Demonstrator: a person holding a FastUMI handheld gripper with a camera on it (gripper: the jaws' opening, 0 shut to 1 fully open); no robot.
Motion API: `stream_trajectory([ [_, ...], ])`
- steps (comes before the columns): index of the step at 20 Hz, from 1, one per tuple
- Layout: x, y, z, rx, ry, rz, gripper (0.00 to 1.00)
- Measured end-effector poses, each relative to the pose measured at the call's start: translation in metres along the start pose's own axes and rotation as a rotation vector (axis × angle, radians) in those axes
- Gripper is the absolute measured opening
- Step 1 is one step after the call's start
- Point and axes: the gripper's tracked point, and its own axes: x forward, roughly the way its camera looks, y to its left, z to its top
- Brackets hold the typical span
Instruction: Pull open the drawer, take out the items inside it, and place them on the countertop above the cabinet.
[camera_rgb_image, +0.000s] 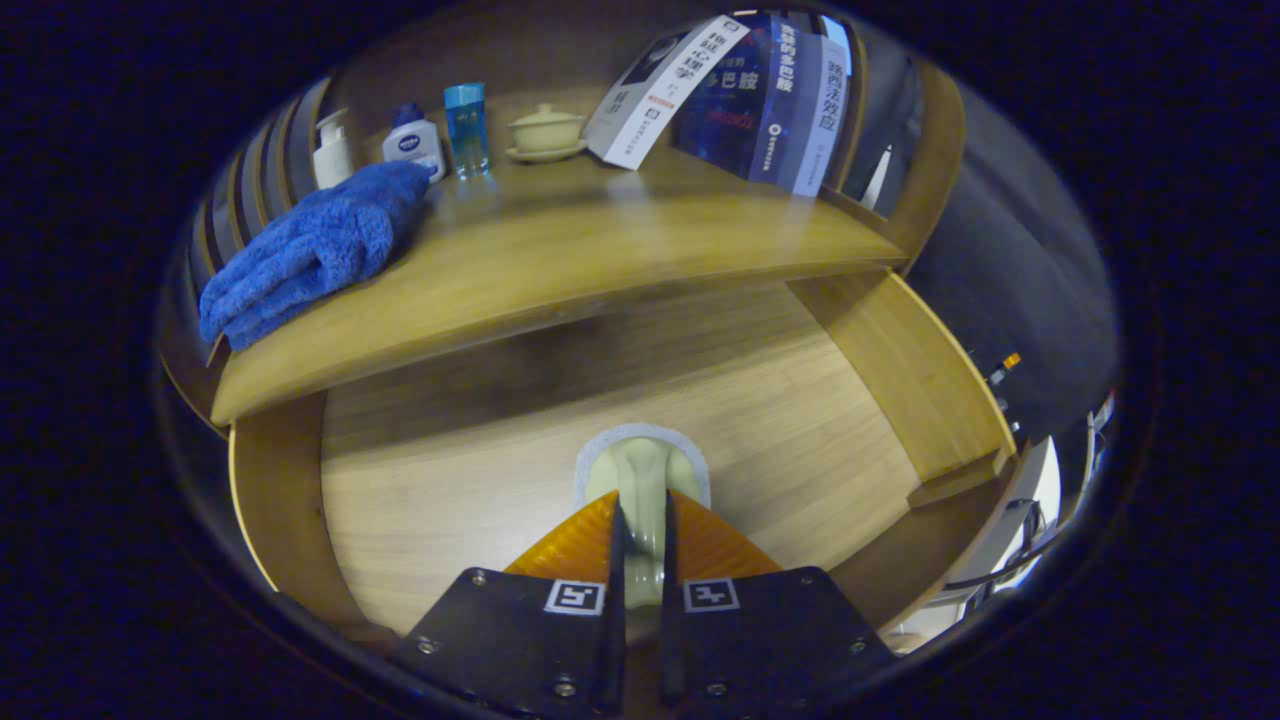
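Down inside the open drawer, the tool is nearly closed, both fingers pinching a pale green handle-like thing that runs lengthwise straight out ahead between them. What it belongs to is anyone's guess: an orange ribbed piece spreads out either side of the fingers, and a grey-white rim sits just beyond the green tip, but the fingers cover most of it. Could be a brush or scraper, can't tell.

From that green thing, the table is up and beyond, overhanging the back of the drawer. So I'd say the next bit is lift clear, then go up and forward over that front edge.

Already on the table: a blue towel off to the left of the green thing, then bottles, a lidded cup and leaning books further back. The middle strip looks free.

The drawer's near end is hidden under the tool.
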Motion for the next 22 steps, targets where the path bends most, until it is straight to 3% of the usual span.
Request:
stream_trajectory([
  [8, -0.067, -0.041, 0.061, 0.051, -0.172, -0.096, 0.14],
  [13, -0.077, -0.021, 0.117, 0.000, -0.274, -0.022, 0.14],
  [19, -0.051, 0.029, 0.154, -0.094, -0.321, 0.106, 0.14],
  [22, -0.031, 0.042, 0.162, -0.147, -0.323, 0.124, 0.14],
])
